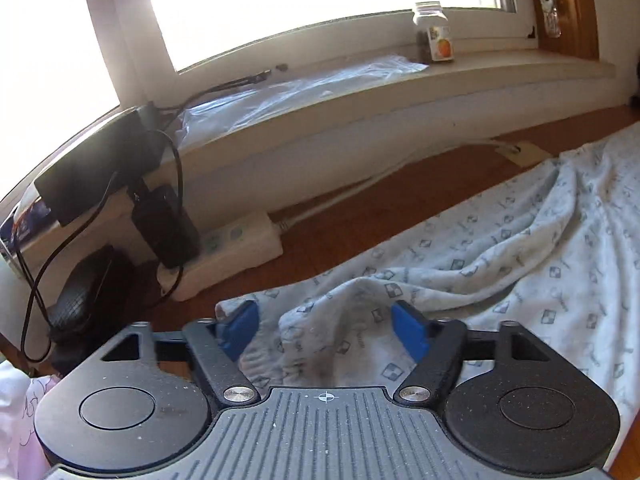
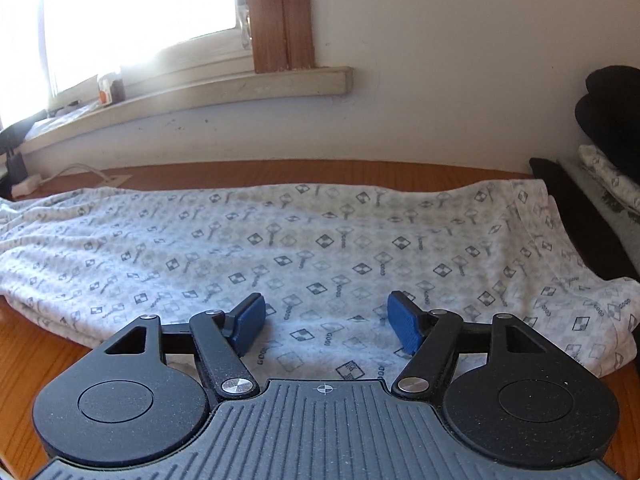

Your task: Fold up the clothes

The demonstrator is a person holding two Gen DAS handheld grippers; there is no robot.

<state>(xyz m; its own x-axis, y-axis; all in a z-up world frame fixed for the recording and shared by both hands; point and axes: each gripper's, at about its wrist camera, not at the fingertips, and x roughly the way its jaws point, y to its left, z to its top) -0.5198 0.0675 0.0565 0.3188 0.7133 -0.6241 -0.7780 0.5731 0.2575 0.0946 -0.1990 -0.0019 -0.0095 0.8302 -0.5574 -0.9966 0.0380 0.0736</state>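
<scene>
White printed garment (image 2: 320,240): we see it spread on the wooden desk (image 2: 24,344).
Left claw (image 1: 325,326): apart, over a raised fold.
Right claw (image 2: 326,322): apart, gripping nothing.

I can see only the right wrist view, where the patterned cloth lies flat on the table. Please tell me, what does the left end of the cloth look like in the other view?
Observer: In the left wrist view the patterned cloth is bunched; a raised fold stands between the pads of the left hand-held gripper, which are apart.
Operator: Is something near that end on the table?
Observer: Yes, a white power strip with a black adapter plugged in lies beyond the cloth, apart from it.
Operator: And on the windowsill?
Observer: A clear plastic sheet lies there, beside a small jar.
</scene>
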